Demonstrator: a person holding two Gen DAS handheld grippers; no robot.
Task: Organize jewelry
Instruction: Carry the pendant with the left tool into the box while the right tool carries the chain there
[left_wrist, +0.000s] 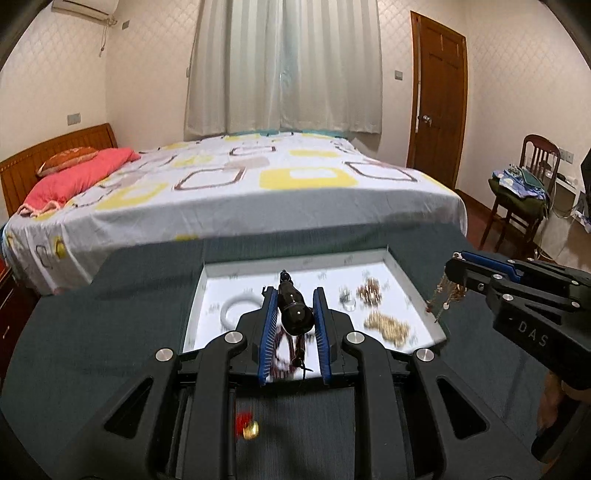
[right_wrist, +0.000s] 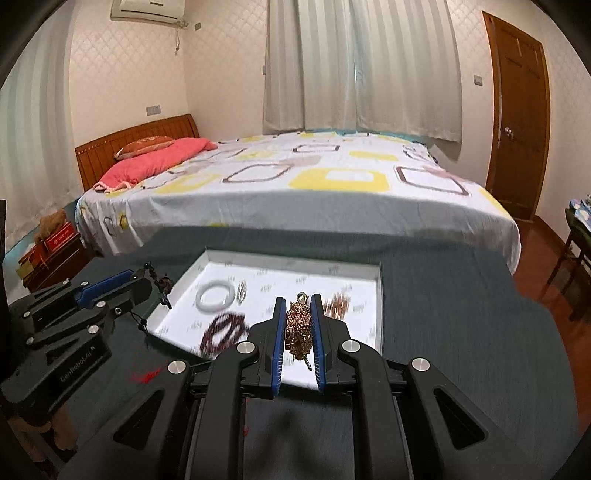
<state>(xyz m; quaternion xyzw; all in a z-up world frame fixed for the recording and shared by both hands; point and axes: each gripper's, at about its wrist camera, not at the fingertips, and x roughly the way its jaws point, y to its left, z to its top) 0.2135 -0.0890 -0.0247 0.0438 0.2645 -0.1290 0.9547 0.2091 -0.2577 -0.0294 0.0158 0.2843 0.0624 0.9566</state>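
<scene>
Two pieces are held above the white tray (right_wrist: 380, 295): the left gripper (left_wrist: 294, 317) is clamped nearly closed on a dark bead pendant (left_wrist: 293, 314), the right gripper (right_wrist: 298, 325) fully closed on a bunched gold chain (right_wrist: 299, 328). Sorting looks mid-way, and next each piece needs a clear landing spot. A pale bangle (right_wrist: 215, 295), dark bead bracelet (right_wrist: 225, 332) and gold clusters lie in the tray.

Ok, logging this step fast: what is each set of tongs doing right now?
Left tongs: closed on a dark beaded piece.
Right tongs: closed on a gold chain.
</scene>
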